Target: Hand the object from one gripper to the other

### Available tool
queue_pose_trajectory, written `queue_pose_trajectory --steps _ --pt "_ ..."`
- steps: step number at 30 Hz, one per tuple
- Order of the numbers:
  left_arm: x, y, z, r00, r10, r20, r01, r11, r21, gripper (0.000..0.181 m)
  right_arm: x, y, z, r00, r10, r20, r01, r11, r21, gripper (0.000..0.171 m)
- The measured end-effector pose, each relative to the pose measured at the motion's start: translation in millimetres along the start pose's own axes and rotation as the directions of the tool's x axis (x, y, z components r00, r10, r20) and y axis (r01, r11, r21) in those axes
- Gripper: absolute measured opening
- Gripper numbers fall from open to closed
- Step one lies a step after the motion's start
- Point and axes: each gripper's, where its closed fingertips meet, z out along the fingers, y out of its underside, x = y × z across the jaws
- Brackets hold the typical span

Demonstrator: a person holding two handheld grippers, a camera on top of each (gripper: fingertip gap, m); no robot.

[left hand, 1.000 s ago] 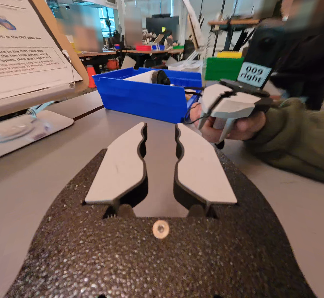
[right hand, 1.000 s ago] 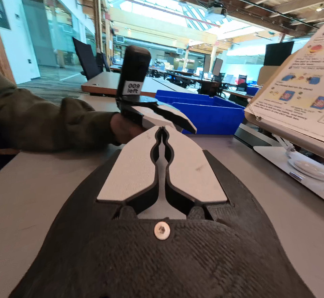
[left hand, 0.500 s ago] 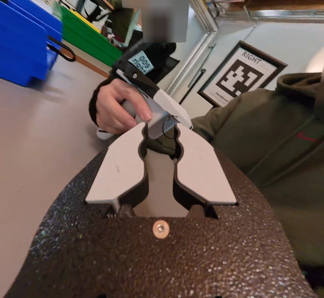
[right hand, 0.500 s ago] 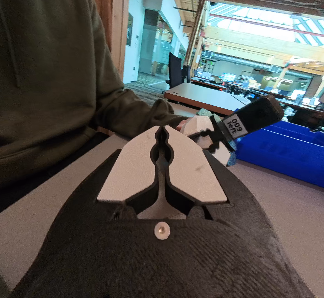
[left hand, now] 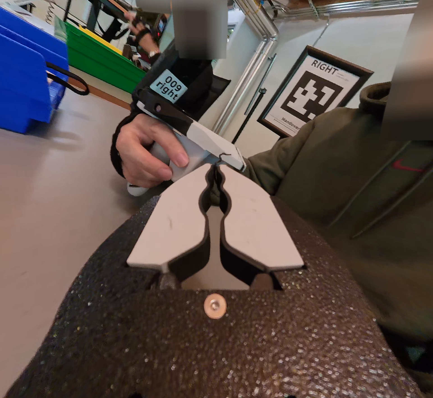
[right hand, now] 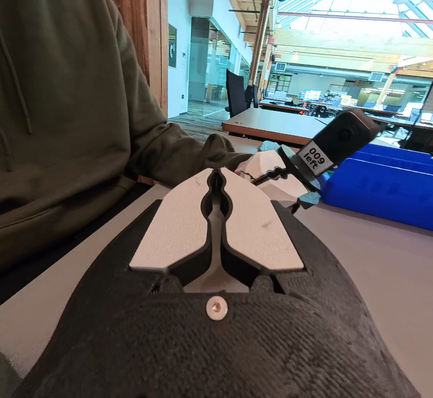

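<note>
Far left of the left tongs [left hand: 214, 171]: blue bin [left hand: 23, 86] on the grey table [left hand: 46, 199], a black cord loop hanging over its edge; green bin [left hand: 98, 58] behind it.

Just left of the tong tips: a bare hand [left hand: 145, 150] wrapped round the handle of the right tongs [left hand: 230, 157], index finger along the trigger. Those tongs slant down to meet the left tongs tip to tip.

At the meeting point: the object, a thin black wire [left hand: 222, 155], only a short kinked squiggle showing. It comes out of the seam of the right tongs, which are clamped on it. Its lower end runs down to the very tips of the left tongs. Left tongs are closed to a sliver; whether they actually pinch the wire, cannot tell. In the right wrist view the wire is not visible at all.

Right of the tongs: olive sweatshirt [left hand: 339, 175], a framed black-and-white marker sign [left hand: 314, 96] on the wall behind.

Handling, as a guess: very light, springy rather than limp since it holds its kink, and thin enough to slide out of smooth pads. Best hold is with the extreme fingertips, where the pads meet flat; the scalloped hollows further back would let it fall through. Take it close beside the other tips, so little free length can flick away on release.
</note>
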Motion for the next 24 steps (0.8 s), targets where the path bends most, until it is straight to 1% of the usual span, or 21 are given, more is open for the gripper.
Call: queue_pose_trajectory --steps 2,4,5,7,8,10,11,13,15,17,19,21,23,24 --pt "-5 -5 -2 0.998 0.033 0.046 -0.034 0.999 0.025 0.001 7 1 -2 0.999 0.017 -0.041 -0.017 1.0 0.003 0.0" --pt "-16 -13 -7 0.987 0.088 0.138 -0.097 0.993 0.062 0.001 21 1 -7 0.991 0.036 -0.132 -0.035 0.999 0.013 0.003" --pt "-23 -19 -11 0.972 0.121 0.204 -0.14 0.987 0.08 0.0 34 1 -11 0.976 0.048 -0.214 -0.045 0.999 0.023 0.011" --pt "-36 -31 -23 0.916 0.192 0.353 -0.243 0.964 0.108 0.0 59 5 -23 0.924 0.086 -0.373 -0.081 0.996 0.03 0.029" --pt "-40 -38 -28 0.881 0.229 0.413 -0.302 0.946 0.118 0.0 69 7 -29 0.896 0.104 -0.431 -0.098 0.994 0.036 0.034" --pt "-46 -53 -42 0.788 0.285 0.546 -0.424 0.894 0.144 0.001 82 10 -37 0.847 0.135 -0.514 -0.124 0.991 0.056 0.036" --pt "-49 -59 -49 0.725 0.317 0.611 -0.488 0.863 0.131 0.0 87 12 -38 0.828 0.151 -0.541 -0.138 0.988 0.066 0.035" --pt "-50 -66 -58 0.581 0.4 0.709 -0.608 0.792 0.052 0.0 95 16 -40 0.786 0.176 -0.593 -0.163 0.984 0.076 0.035" --pt "-51 -67 -59 0.444 0.484 0.754 -0.681 0.729 -0.067 0.0 101 15 -41 0.751 0.2 -0.629 -0.167 0.98 0.111 0.03" --pt "-52 -67 -55 0.362 0.533 0.765 -0.708 0.691 -0.146 0.001 103 14 -42 0.736 0.244 -0.631 -0.186 0.97 0.158 0.027" --pt "-53 -66 -50 0.314 0.559 0.768 -0.727 0.662 -0.184 0.001 102 12 -41 0.742 0.279 -0.609 -0.204 0.96 0.19 0.023" --pt "-53 -63 -43 0.274 0.598 0.754 -0.74 0.632 -0.232 0.001 102 13 -40 0.742 0.287 -0.606 -0.212 0.958 0.195 0.016" --pt "-55 -57 -35 0.261 0.636 0.726 -0.738 0.616 -0.275 0.001 101 11 -40 0.747 0.273 -0.606 -0.196 0.962 0.192 0.005" --pt "-55 -57 -34 0.25 0.64 0.727 -0.741 0.61 -0.282 0.001 101 11 -41 0.746 0.268 -0.609 -0.191 0.963 0.189 0.004"
